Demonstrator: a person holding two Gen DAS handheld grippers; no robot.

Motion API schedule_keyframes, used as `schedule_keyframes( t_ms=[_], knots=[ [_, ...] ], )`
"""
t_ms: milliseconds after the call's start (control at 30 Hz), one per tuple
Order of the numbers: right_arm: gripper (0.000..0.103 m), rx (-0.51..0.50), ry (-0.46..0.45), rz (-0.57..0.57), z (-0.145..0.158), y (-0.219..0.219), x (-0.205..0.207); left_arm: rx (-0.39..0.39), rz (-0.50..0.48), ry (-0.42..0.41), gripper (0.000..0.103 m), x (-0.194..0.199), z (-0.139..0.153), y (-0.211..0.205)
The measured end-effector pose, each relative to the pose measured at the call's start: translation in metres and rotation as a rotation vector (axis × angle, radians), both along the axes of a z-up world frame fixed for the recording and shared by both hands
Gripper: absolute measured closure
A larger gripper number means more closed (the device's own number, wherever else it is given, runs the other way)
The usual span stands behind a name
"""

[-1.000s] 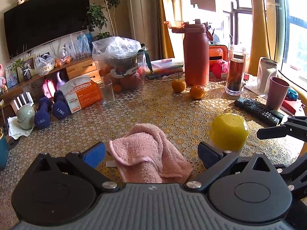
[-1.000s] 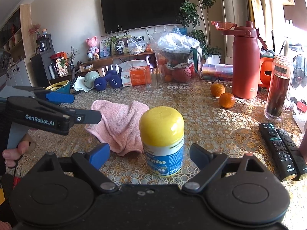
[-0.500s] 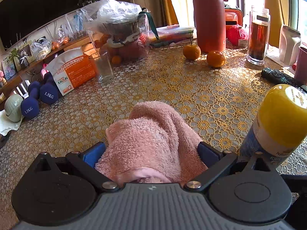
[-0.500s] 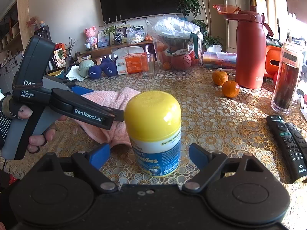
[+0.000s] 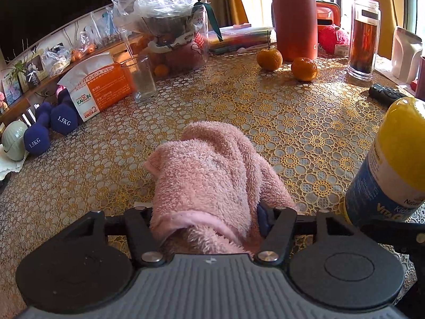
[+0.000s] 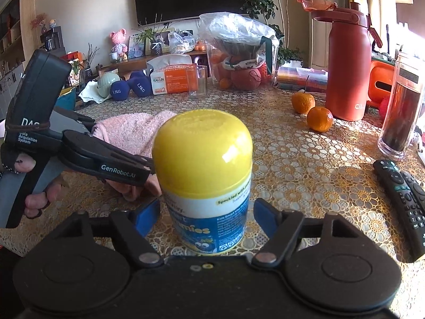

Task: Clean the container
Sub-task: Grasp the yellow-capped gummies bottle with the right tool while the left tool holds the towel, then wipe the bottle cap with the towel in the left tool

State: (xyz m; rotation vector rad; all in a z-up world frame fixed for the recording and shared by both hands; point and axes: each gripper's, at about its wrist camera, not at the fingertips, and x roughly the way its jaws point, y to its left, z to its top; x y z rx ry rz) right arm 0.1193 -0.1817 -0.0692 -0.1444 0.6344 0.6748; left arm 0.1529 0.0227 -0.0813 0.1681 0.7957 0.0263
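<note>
Beyond the pink towel (image 5: pixel 212 175) pinched by the just-closing left hand-held gripper (image 5: pixel 209 218), a glass (image 5: pixel 140 78), oranges (image 5: pixel 304 68) and remotes (image 6: pixel 403 186) dot the lace-covered counter (image 5: pixel 265 111), while the yellow-capped container (image 6: pixel 204 175) stands between the right hand-held gripper's (image 6: pixel 205 216) closing pads, contact unclear.

A table (image 5: pixel 265 111) covered by a gold lace cloth is shown. With the yellow-capped bottle (image 6: pixel 204 178) as landmark: pink towel (image 6: pixel 132 130) left, two oranges (image 6: pixel 310 110) and red flask (image 6: pixel 348 71) behind-right, remotes (image 6: pixel 403 191) right, glass (image 6: pixel 196 81) behind.
</note>
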Motion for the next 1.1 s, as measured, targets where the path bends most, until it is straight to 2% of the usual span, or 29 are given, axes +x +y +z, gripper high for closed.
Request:
schedule_keyframes(
  t_ms=[133,333,567,767,867,1000,1100],
  knots=[
    [0.04,-0.019,-0.029,-0.015,0.001,0.005,-0.002,-0.008,0.003,0.0,0.05,-0.004,0.003,0.001],
    [0.041,-0.035,-0.046,-0.025,0.001,0.007,-0.004,-0.044,0.02,-0.02,0.054,-0.021,0.018,0.005],
    [0.041,-0.077,-0.075,-0.018,0.002,0.015,-0.012,-0.151,0.033,-0.066,0.054,-0.06,0.063,0.01],
    [0.041,-0.084,-0.071,0.004,0.002,0.017,-0.015,-0.224,-0.046,-0.166,0.054,-0.092,0.114,-0.009],
    [0.041,-0.095,-0.079,0.011,0.003,0.021,-0.016,-0.242,-0.105,-0.18,0.054,-0.095,0.129,-0.028],
    [0.041,-0.105,-0.086,0.022,0.002,0.023,-0.017,-0.24,-0.186,-0.181,0.054,-0.094,0.128,-0.055],
    [0.041,-0.111,-0.089,0.035,0.002,0.025,-0.018,-0.212,-0.187,-0.15,0.054,-0.085,0.115,-0.065]
  ],
)
